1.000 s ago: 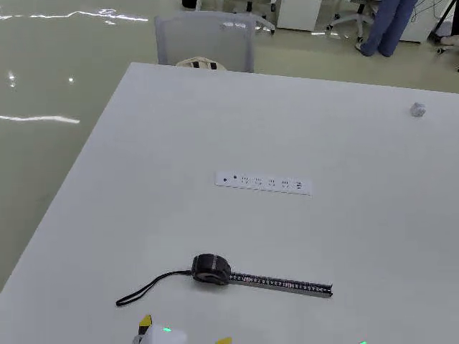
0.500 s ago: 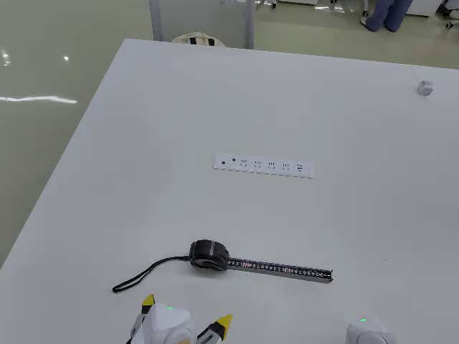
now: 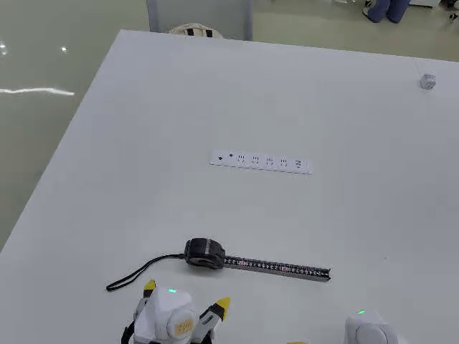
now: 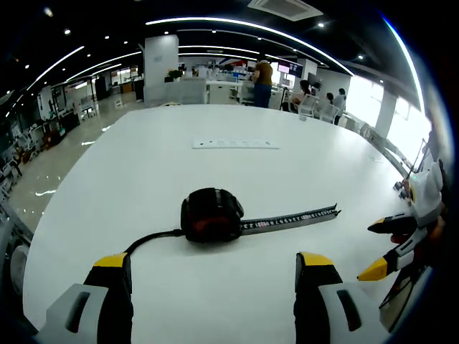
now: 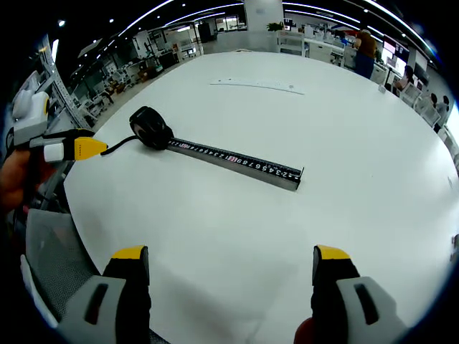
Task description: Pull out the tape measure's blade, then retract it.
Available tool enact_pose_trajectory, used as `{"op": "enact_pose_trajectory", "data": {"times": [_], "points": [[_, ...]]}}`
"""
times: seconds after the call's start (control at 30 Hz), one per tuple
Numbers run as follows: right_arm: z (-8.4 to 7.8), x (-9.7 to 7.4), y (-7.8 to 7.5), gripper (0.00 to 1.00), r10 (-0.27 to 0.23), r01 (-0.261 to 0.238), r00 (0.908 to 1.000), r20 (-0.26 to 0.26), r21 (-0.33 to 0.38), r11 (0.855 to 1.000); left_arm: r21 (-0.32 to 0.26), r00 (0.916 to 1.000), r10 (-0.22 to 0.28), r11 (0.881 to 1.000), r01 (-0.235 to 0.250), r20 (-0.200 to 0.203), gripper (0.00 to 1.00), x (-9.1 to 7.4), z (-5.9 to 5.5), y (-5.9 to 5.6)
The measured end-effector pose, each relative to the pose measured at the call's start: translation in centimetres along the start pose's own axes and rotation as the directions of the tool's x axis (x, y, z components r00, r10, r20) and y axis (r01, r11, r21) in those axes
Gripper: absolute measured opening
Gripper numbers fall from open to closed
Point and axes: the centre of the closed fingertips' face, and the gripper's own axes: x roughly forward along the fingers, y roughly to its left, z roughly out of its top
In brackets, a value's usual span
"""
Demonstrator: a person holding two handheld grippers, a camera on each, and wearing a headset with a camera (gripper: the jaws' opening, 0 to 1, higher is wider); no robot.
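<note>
The tape measure point(image 3: 204, 253) lies on the white desk point(image 3: 344, 115) near its front edge, case flat, with the blade point(image 3: 276, 268) extended to the right and resting on the surface. The wrist strap point(image 3: 136, 274) trails to the left of the case. Against the power strip point(image 3: 261, 161) further back, the case and the blade length match their positions of a second ago. The overall shift in the head view is camera motion only.

What has changed is the approach. The left hand-held gripper point(image 3: 185, 296) has risen further into the lower edge of the head view and now sits just in front of the case. Its jaws are spread wide and empty, the case centred between them in the left gripper view. The right hand-held gripper point(image 5: 229, 254) has also come forward. Its jaws are likewise spread wide and empty, facing the blade's outer half.

Neither hand-held gripper touches the tape measure. The blade is already out, so the remaining step is probably retraction: steady the case, then release the blade
</note>
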Motion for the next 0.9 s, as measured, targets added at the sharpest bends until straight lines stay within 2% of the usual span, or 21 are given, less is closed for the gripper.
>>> {"op": "enact_pose_trajectory", "data": {"times": [0.5,0.53,0.8,0.9], "points": [[0.2,0.7,-0.4,0.94,0.007,-0.007,0.9998,-0.016,-0.023,1.000,-0.003,0.9999,-0.003,1.000,0.003,-0.010,0.89,1.3,0.2,-0.2],[0.4,1.1,-0.6,0.94,0.009,-0.010,0.9997,-0.023,-0.035,0.999,0.000,0.9999,0.000,1.000,0.000,-0.013,0.89,2.1,0.3,-0.2],[0.5,1.6,-1.0,0.93,0.012,-0.013,0.9994,-0.033,-0.046,0.999,-0.006,0.9998,0.003,1.000,-0.003,-0.020,0.87,3.2,0.2,-0.4],[0.3,1.8,-1.0,0.93,0.027,-0.030,0.9986,-0.046,-0.065,0.997,-0.013,0.9998,0.005,1.000,-0.005,-0.018,0.87,3.5,0.3,-0.4]]}}
